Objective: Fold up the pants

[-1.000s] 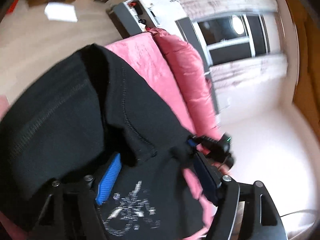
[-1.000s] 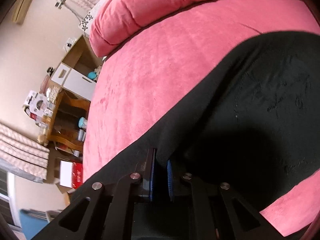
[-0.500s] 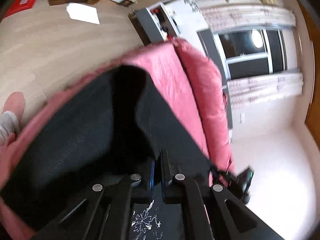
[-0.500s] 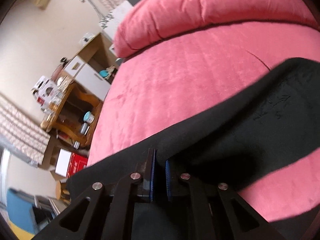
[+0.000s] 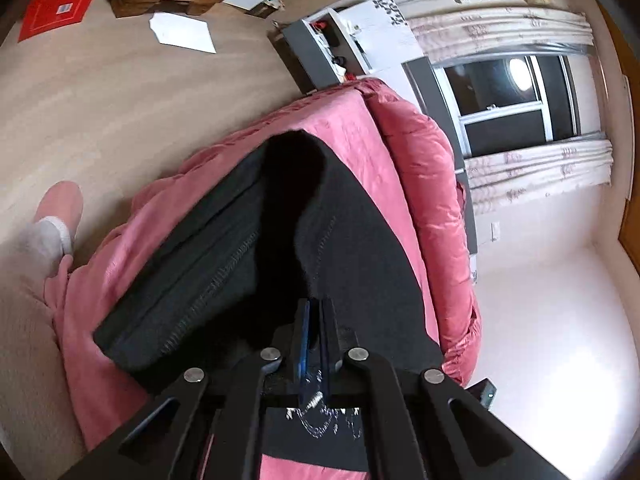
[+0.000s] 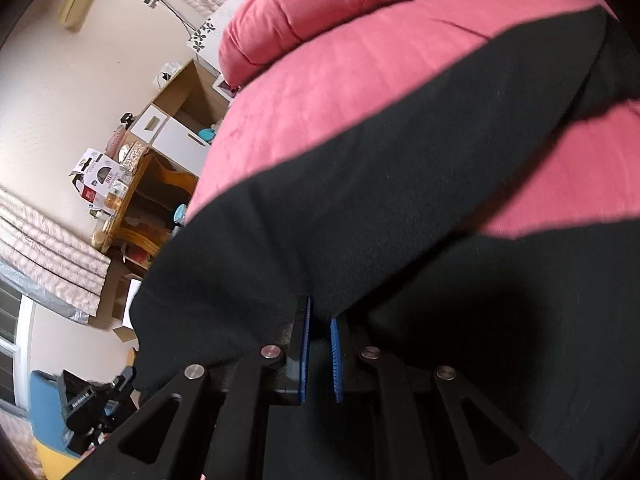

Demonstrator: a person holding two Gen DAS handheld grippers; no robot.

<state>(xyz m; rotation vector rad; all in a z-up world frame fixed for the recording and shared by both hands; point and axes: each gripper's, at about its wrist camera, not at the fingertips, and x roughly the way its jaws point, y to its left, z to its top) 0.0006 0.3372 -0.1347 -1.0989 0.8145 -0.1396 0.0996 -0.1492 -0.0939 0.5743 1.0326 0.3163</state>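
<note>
Black pants (image 5: 352, 240) lie stretched over a pink bed cover (image 5: 348, 128). My left gripper (image 5: 314, 308) is shut on a fold of the pants near a white embroidered print (image 5: 320, 420); a stitched hem (image 5: 208, 280) hangs to the left. In the right wrist view my right gripper (image 6: 320, 316) is shut on an edge of the pants (image 6: 400, 184), lifted off the pink cover (image 6: 320, 72). A second black layer (image 6: 560, 320) sags below right.
A rolled pink duvet (image 5: 424, 168) lies along the bed's far side. Wood floor (image 5: 100, 100) with white paper (image 5: 184, 32) and a red box (image 5: 60, 0) lies beyond. A person's socked foot (image 5: 52, 224) stands by the bed. A wooden shelf (image 6: 144, 208) and cabinets stand nearby.
My left gripper has shut on the pants and pulled back, drawing them flatter. My right gripper has lifted its edge higher, so more black cloth covers the view.
</note>
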